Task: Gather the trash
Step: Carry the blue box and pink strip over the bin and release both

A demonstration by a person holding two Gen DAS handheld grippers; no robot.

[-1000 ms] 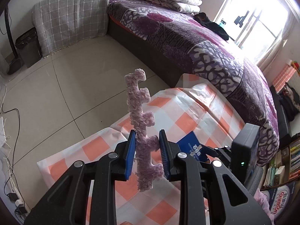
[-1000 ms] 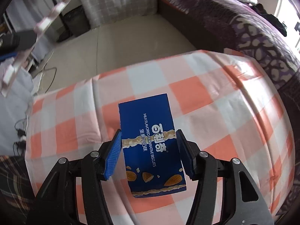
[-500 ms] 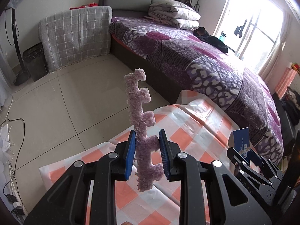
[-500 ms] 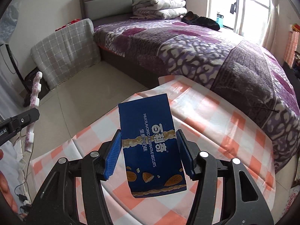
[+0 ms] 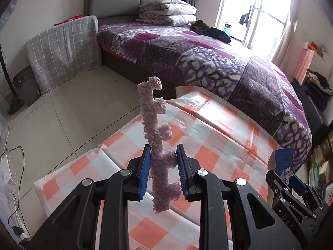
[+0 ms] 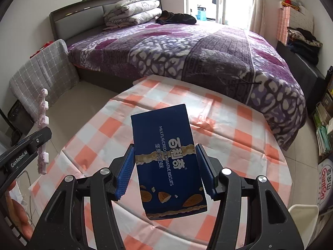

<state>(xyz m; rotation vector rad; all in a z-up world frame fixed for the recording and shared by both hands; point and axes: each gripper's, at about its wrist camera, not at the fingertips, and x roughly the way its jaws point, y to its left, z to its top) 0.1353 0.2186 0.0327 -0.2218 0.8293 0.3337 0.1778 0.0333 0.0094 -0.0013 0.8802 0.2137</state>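
My left gripper (image 5: 163,170) is shut on a long notched pink foam strip (image 5: 155,123) and holds it upright above the table. The strip also shows at the left of the right wrist view (image 6: 42,125). My right gripper (image 6: 164,170) is shut on a blue biscuit box (image 6: 166,156) with white lettering and almond pictures, held in the air above the table. The box and right gripper show at the lower right of the left wrist view (image 5: 284,166). Both grippers are well above the orange-and-white checked tablecloth (image 6: 239,129).
A bed with a purple patterned cover (image 6: 208,48) stands right behind the table. A grey checked cloth-draped piece (image 5: 62,50) and a dark bin (image 5: 22,85) stand on the tiled floor at the left. Cables (image 5: 12,166) lie at the far left. Bookshelves (image 6: 324,120) are on the right.
Both grippers have risen and tilted up with their loads; the views now take in more of the bed and window and less of the table. Both grips are unchanged.
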